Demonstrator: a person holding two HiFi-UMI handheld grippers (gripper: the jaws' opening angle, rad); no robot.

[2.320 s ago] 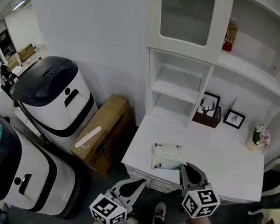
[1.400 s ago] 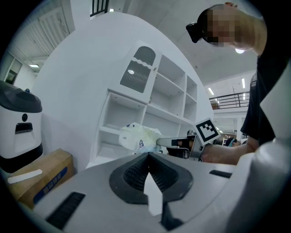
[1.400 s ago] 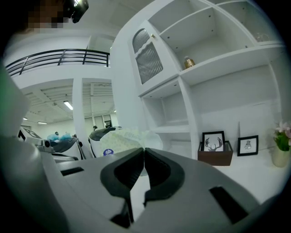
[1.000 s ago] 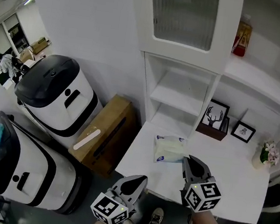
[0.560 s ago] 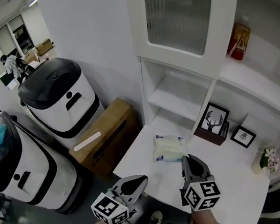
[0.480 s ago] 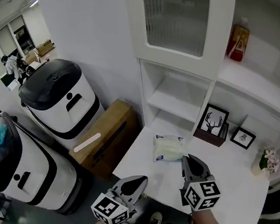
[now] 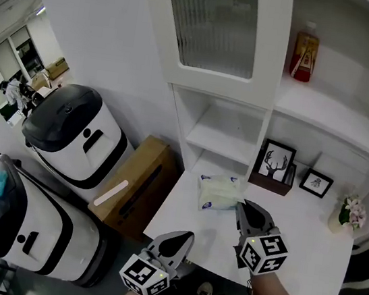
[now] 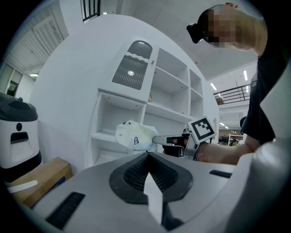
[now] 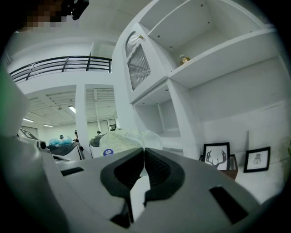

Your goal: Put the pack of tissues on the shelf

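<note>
The pack of tissues [image 7: 218, 190], pale green-white with a blue round mark, hangs above the white counter [image 7: 294, 240] in front of the shelf unit. My right gripper [image 7: 240, 206] is shut on its near edge. In the right gripper view the pack [image 9: 128, 138] bulges just beyond the closed jaws of that gripper [image 9: 144, 150]. The left gripper view shows the pack [image 8: 133, 135] in the air, level with the low shelf [image 8: 105, 135]. My left gripper [image 7: 181, 236] is shut and holds nothing, low at the counter's front edge. The open shelf compartments [image 7: 231, 131] stand right behind the pack.
A deer picture [image 7: 272, 160], a small frame [image 7: 316, 183] and a flower pot [image 7: 346, 212] stand at the counter's back. A bottle [image 7: 306, 39] is on the upper shelf. A cardboard box [image 7: 133, 184] and two white robots [image 7: 71, 127] stand left on the floor.
The right gripper has closed on the tissue pack and carried it up off the counter toward the shelf unit. The left gripper has stayed low at the front.
</note>
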